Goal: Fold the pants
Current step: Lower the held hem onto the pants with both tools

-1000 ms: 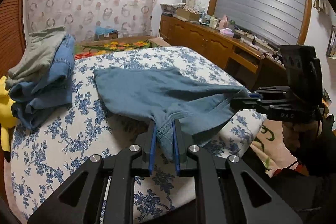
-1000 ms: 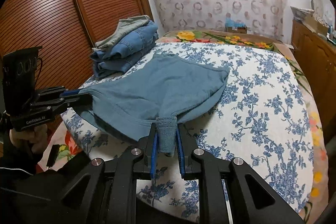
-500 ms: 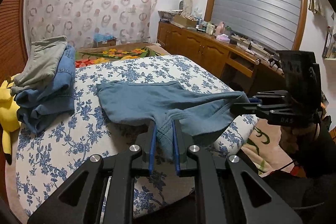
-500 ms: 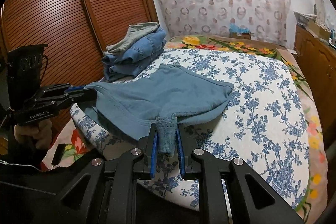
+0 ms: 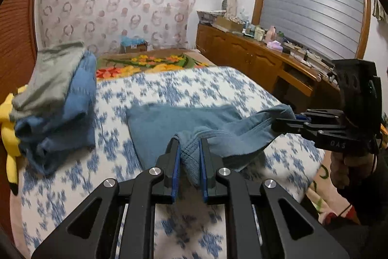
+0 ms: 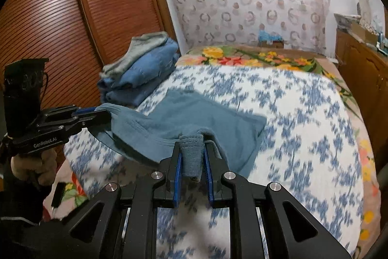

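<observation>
Pants of soft teal-blue knit cotton [image 5: 184, 123] lie partly on the blue-and-white floral bedspread [image 5: 169, 89], filling the centre of both wrist views, with their near edge lifted off the bed. Left gripper [image 5: 189, 162], at lower centre of the left view, has its blue-padded jaws closed to a narrow gap on a bunched ribbed hem or cuff; right gripper [image 6: 192, 162], at lower centre of the right view, pinches a similar rolled ribbed edge, jaws equally narrow. Each gripper also appears at the side of the other's view, at right centre and left centre, holding a stretched corner of the cloth. The far part of the garment rests flat on the bedspread, while the span between the two grips sags. A stack of folded denim and grey-green clothes [image 5: 55, 94] sits at left in the left view, just beside the pants but apart from them; a yellow plush toy [image 5: 9, 137] shows at the far left edge. Likely risks, judged from this pose: each grip holds only a thick roll near the pad tips, so a sharp pull could slip the fabric free; uneven travel of the two hands would skew the fold line; the slack middle may crease under the fold; and a wide swing toward the left could drag the cloth against the stack and topple it.
</observation>
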Demonstrator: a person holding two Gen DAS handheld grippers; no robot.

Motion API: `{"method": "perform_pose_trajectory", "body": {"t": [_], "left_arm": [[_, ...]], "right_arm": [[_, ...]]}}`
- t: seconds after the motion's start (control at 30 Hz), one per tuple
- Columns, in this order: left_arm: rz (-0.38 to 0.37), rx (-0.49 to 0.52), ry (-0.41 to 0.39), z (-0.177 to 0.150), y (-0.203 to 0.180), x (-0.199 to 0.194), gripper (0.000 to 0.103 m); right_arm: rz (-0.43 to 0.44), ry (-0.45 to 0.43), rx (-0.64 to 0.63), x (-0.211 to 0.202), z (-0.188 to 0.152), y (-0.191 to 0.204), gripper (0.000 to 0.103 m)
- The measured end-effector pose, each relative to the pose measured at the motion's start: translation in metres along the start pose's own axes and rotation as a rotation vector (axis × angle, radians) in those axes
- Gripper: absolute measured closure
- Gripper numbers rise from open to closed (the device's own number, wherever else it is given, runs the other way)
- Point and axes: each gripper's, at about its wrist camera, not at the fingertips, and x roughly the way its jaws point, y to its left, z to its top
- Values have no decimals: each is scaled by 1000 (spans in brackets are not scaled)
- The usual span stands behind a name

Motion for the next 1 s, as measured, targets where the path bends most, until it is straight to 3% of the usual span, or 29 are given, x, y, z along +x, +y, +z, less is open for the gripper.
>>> {"method": "perform_pose_trajectory", "body": {"t": [0.2,0.47,0.73,0.87,0.93,1.0], "left_arm": [[26,12,-34,18,5,11,88],[51,-40,72,-5,25,58,87],[58,-34,78,-7,26,63,86],[62,-35,76,-6,26,64,80],[60,-41,66,-6,27,63,72],[58,-50,51,-6,29,57,54]], "right_arm": [[-22,-43,3,9,13,-6,87],[-48,34,21,55,3,-17,86],[-54,46,43,74,9,-23,86],[-59,37,42,74,8,-24,82],[-65,26,45,71,7,-24,80],[-60,19,48,67,6,-24,79]]}}
